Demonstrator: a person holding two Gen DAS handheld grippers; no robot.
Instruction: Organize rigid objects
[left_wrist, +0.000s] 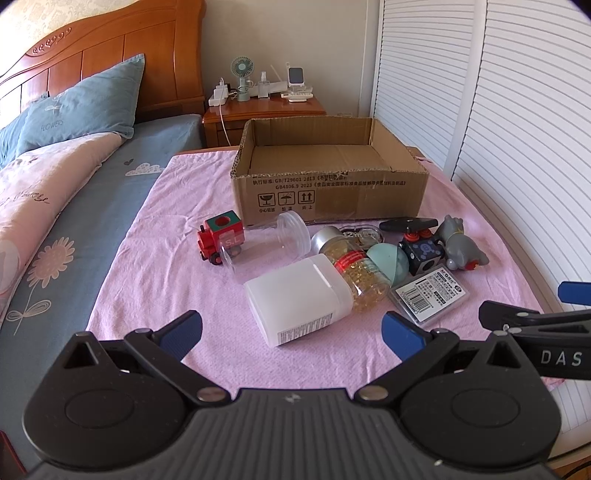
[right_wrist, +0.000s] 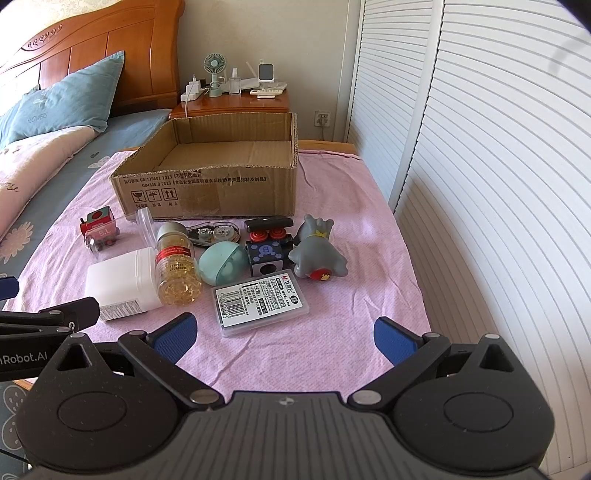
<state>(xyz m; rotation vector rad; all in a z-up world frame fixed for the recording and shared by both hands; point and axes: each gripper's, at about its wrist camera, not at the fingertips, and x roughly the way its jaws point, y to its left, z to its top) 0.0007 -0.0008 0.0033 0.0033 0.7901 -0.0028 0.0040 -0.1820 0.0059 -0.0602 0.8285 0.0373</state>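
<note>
I see both my left gripper (left_wrist: 291, 330) and right gripper (right_wrist: 284, 334) spread wide and empty at frame bottom. The toys and bottles (right_wrist: 177, 262) lie mid-frame on the pink cloth (right_wrist: 332, 343), just below the cardboard box (right_wrist: 207, 184).

Both grippers, left gripper (left_wrist: 291, 332) and right gripper (right_wrist: 284, 332), were matte black with blue finger pads (left_wrist: 400, 334), silver pivot screws (right_wrist: 203, 397) and white lettering.

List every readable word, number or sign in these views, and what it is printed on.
"FLOWERS": blue pillow
"GB/T29601 2013", "GB4806.9 2023", three handling symbols: cardboard box
"S.L": red toy train
"12m": correction tape
"B": dark cube
"DAS": right tongs
"nRobot.AI": left tongs
Clear case and white bottle labels: too small.
</note>
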